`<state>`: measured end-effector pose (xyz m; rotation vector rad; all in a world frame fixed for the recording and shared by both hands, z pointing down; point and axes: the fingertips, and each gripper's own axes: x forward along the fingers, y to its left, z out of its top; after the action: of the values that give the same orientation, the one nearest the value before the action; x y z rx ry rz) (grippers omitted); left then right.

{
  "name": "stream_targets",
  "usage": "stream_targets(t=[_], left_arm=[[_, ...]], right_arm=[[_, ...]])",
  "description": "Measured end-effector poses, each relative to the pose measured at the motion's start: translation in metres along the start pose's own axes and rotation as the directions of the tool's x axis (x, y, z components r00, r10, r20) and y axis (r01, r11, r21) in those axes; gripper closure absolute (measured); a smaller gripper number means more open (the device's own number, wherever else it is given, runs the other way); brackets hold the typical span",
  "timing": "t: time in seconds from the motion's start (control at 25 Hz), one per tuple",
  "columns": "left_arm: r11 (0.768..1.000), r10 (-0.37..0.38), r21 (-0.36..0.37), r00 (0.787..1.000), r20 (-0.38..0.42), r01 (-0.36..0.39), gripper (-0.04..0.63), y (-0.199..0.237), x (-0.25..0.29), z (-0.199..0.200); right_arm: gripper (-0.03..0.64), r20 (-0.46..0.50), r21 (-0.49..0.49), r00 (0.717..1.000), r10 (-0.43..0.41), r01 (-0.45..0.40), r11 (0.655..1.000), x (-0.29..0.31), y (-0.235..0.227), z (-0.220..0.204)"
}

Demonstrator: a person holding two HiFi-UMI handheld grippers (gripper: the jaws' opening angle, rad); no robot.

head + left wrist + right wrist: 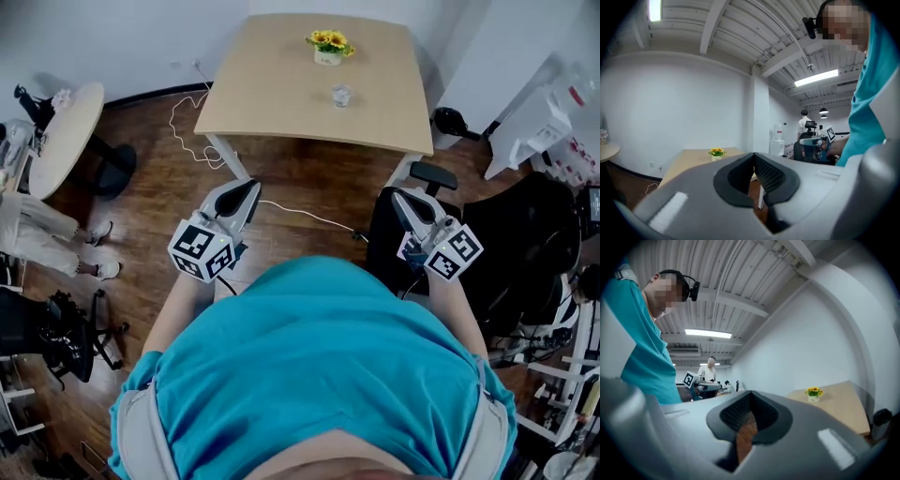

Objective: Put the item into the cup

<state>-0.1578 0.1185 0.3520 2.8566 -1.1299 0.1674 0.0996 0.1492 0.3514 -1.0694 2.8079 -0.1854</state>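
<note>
A clear glass cup (341,95) stands on the light wooden table (281,84) far ahead, with a small pot of yellow flowers (328,47) behind it. I make out no other loose item on the table. My left gripper (251,186) and right gripper (397,195) hang close to my body over the wood floor, well short of the table. In the left gripper view the left gripper (753,155) has its tips together and nothing between them. The right gripper (750,393) looks the same in its own view. The flowers (716,152) (813,392) show in both views.
A black office chair (525,244) stands at my right. To the left are a round table (61,136), a seated person's legs (47,230) and dark equipment (56,328). A white cable (192,131) trails on the floor by the table leg. Another person (804,124) stands far back.
</note>
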Motion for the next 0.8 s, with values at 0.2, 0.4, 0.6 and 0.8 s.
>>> stream_targets(t=[0.2, 0.4, 0.6, 0.8], left_arm=[[0.997, 0.018, -0.078, 0.999, 0.033, -0.015, 0.591, 0.02, -0.022, -0.008], [0.994, 0.015, -0.111, 0.999, 0.049, -0.009, 0.591, 0.027, -0.036, -0.015], [0.993, 0.009, -0.119, 0.999, 0.053, -0.002, 0.591, 0.028, -0.038, -0.017], [0.994, 0.0, -0.109, 0.998, 0.057, 0.006, 0.591, 0.025, -0.04, -0.014]], right_arm=[[0.617, 0.013, 0.026, 1.0, -0.018, 0.018, 1.0, 0.014, 0.013, 0.002], [0.617, -0.032, 0.003, 0.999, -0.018, 0.018, 1.0, 0.026, 0.028, -0.004], [0.617, -0.061, -0.028, 0.998, -0.003, 0.002, 1.0, 0.031, 0.038, -0.005], [0.617, -0.068, -0.033, 0.998, -0.005, 0.003, 0.999, 0.029, 0.039, -0.005]])
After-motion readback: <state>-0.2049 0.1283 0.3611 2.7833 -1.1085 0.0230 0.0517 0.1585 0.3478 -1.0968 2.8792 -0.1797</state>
